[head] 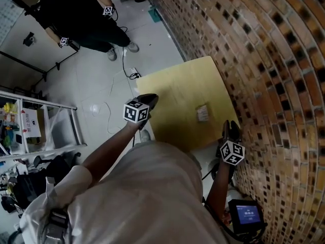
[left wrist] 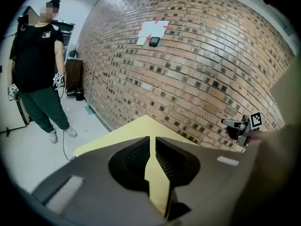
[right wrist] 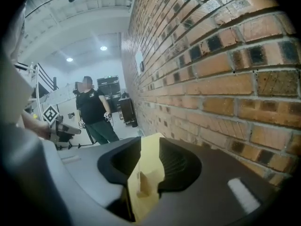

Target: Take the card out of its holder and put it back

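Note:
The card holder point(head: 202, 113), a small pale tan piece, lies on the yellow table point(head: 177, 93) close to the brick wall. Whether the card is in it is too small to tell. My left gripper point(head: 147, 101) hovers over the table's near left edge; in the left gripper view its jaws point(left wrist: 152, 140) stand a narrow slit apart with only table showing between them. My right gripper point(head: 231, 131) is at the near right corner by the wall. Its jaws point(right wrist: 150, 142) are open and empty, and the card holder point(right wrist: 142, 185) shows on the table beyond the gap.
A brick wall point(head: 264, 60) runs along the table's right side. Another person point(head: 81, 14) in black stands on the floor beyond the table. A metal shelf rack point(head: 35, 126) is at the left, cables point(head: 124, 67) lie on the floor, and a small screen point(head: 246, 215) sits at the bottom right.

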Tool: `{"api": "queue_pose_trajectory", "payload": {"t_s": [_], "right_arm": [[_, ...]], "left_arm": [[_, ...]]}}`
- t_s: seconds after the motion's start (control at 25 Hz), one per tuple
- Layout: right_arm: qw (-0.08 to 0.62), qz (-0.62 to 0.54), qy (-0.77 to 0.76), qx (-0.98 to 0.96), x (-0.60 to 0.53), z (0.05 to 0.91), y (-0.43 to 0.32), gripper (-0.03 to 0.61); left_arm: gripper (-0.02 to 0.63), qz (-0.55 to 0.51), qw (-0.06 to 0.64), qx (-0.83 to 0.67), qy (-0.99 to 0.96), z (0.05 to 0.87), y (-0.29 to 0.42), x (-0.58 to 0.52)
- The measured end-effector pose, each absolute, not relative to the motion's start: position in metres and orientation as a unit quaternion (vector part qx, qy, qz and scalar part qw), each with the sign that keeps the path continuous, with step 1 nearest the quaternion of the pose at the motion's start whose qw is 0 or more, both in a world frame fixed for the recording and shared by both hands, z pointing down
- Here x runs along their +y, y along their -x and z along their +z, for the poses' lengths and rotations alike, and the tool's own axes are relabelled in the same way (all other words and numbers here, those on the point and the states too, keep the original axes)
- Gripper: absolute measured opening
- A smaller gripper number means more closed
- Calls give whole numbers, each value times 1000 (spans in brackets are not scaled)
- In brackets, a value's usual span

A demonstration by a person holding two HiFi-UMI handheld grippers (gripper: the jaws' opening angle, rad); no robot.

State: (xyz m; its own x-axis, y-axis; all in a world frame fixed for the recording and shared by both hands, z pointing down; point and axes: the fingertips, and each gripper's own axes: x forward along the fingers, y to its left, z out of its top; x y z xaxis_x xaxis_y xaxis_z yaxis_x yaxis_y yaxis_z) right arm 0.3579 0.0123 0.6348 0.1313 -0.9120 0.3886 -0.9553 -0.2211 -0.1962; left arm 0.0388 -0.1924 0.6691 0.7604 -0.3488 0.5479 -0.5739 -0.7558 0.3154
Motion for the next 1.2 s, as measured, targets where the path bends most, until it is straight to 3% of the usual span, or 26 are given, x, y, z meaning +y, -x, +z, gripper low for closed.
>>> {"api": "queue_pose_trajectory", "payload": {"t_s": [0.56, 0.96, 1.2], "right_arm": [[44, 239, -711, -660, -11, 657, -352, 110], [101, 248, -654, -708, -10, 685, -322, 104], [100, 238, -686, -680, -10, 662, -301, 104]], "left_arm": [[57, 251, 253, -292, -887, 682, -31, -182], [57, 240, 266, -306, -882, 682, -29, -144], [57, 224, 276, -264, -896, 675, -11, -126]]}}
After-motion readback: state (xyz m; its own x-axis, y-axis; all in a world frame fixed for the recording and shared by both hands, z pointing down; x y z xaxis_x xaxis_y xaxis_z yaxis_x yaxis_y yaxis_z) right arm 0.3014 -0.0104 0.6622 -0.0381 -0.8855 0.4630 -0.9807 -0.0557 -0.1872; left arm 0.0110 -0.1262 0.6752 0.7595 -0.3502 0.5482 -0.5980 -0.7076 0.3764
